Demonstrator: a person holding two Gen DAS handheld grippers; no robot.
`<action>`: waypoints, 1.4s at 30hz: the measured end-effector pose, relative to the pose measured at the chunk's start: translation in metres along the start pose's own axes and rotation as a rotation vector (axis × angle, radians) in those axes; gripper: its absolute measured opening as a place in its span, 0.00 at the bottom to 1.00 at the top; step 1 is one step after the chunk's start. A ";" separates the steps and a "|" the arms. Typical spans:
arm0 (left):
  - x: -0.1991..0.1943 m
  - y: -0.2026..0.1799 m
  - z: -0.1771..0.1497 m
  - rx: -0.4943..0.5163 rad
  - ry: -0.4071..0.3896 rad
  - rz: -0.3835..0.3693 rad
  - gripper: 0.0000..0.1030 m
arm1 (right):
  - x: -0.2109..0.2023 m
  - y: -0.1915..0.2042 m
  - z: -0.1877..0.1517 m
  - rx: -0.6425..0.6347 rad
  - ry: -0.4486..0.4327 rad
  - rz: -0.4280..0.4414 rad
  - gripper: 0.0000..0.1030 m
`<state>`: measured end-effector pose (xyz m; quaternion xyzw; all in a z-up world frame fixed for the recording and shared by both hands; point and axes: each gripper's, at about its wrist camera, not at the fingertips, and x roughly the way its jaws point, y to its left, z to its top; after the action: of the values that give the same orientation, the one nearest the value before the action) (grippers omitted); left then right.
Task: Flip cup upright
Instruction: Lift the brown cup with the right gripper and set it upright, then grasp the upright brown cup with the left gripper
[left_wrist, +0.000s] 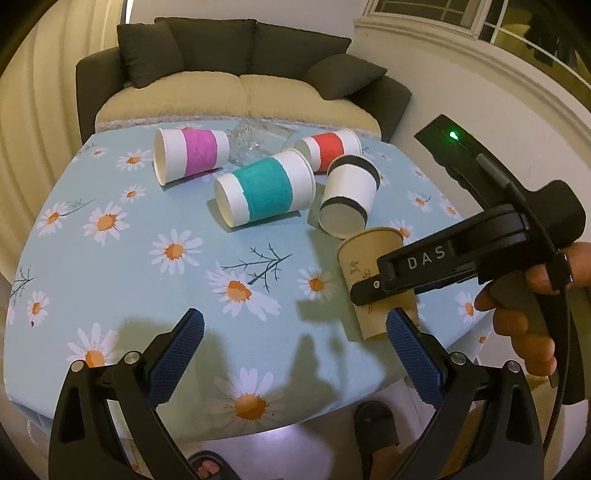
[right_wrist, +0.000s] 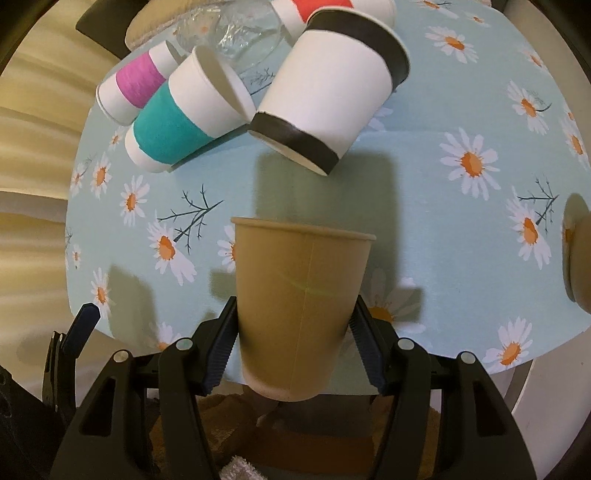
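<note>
My right gripper (right_wrist: 291, 339) is shut on a brown paper cup (right_wrist: 299, 295), held upright with its rim on top, just above the table's near edge. In the left wrist view the same cup (left_wrist: 373, 258) stands at the right with the right gripper (left_wrist: 373, 295) clamped across it. My left gripper (left_wrist: 295, 332) is open and empty over the near part of the table. Several white cups lie on their sides further back: a teal-banded cup (left_wrist: 264, 192), a black-banded cup (left_wrist: 349, 195), a pink-banded cup (left_wrist: 190, 155) and a red-banded cup (left_wrist: 328, 149).
A round table with a light blue daisy cloth (left_wrist: 110, 266) holds everything. A clear glass item (left_wrist: 255, 142) lies among the far cups. A dark sofa (left_wrist: 236, 70) stands behind the table. A tan object (right_wrist: 578, 254) shows at the right edge. Feet in sandals (left_wrist: 376, 432) are below.
</note>
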<state>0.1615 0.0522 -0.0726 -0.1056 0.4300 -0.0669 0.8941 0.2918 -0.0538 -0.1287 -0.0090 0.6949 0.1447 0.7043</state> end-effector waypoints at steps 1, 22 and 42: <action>0.001 0.000 0.000 0.000 0.003 0.001 0.94 | 0.002 0.002 0.001 -0.006 0.003 -0.003 0.59; 0.013 -0.013 0.015 -0.033 0.028 -0.061 0.94 | -0.129 -0.034 -0.035 -0.028 -0.227 0.120 0.62; 0.087 -0.086 0.054 0.019 0.293 0.045 0.92 | -0.089 -0.130 -0.143 -0.004 -0.368 0.221 0.63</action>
<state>0.2551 -0.0422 -0.0843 -0.0767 0.5576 -0.0657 0.8240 0.1811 -0.2258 -0.0706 0.0924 0.5513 0.2214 0.7991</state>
